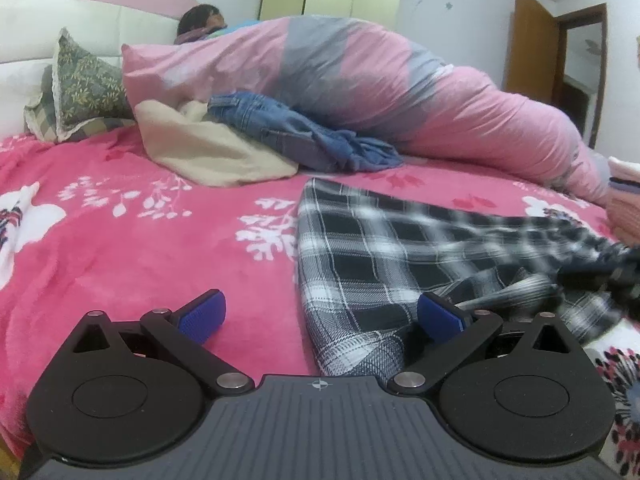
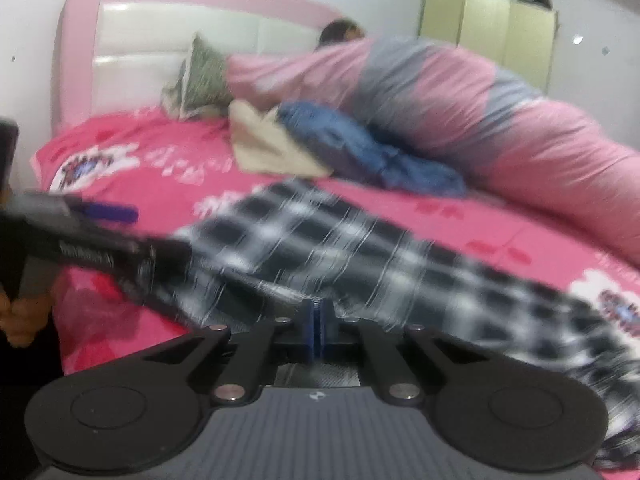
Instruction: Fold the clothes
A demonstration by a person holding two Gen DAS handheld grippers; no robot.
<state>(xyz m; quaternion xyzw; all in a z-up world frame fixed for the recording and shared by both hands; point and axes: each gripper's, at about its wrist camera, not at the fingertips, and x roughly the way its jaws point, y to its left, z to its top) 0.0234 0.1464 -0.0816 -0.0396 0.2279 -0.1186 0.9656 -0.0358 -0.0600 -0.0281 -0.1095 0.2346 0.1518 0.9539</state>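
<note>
One black-and-white plaid garment (image 1: 380, 264) lies spread on the near half of the pink floral bedspread (image 1: 140, 240), its left edge running straight from far to near and its right side bunched and blurred toward the bed's near right corner. Two more garments sit farther back, touching each other: one cream piece (image 1: 208, 148) on the left and one pair of blue jeans (image 1: 288, 132) draped partly over it on the right. Behind them runs one long pink-and-grey duvet (image 1: 380, 80), with a person's dark hair (image 1: 200, 20) showing at its far left end, and one green patterned pillow (image 1: 84, 80) propped against the white headboard (image 1: 60, 24).

The left gripper (image 1: 320, 312) has its two blue pads spread wide; the right pad (image 1: 440, 314) rests over the plaid cloth's near edge, the left pad (image 1: 204, 312) above bare bedspread. In the right wrist view, the right gripper (image 2: 319, 330) has its pads pressed together at the near edge of the plaid cloth; motion blur hides whether fabric is pinched between them.

Open bedspread stretches left of the plaid garment, from the near edge back to the pillow. At far right a stack of folded pale cloth (image 1: 624, 196) stands at the bed's edge
</note>
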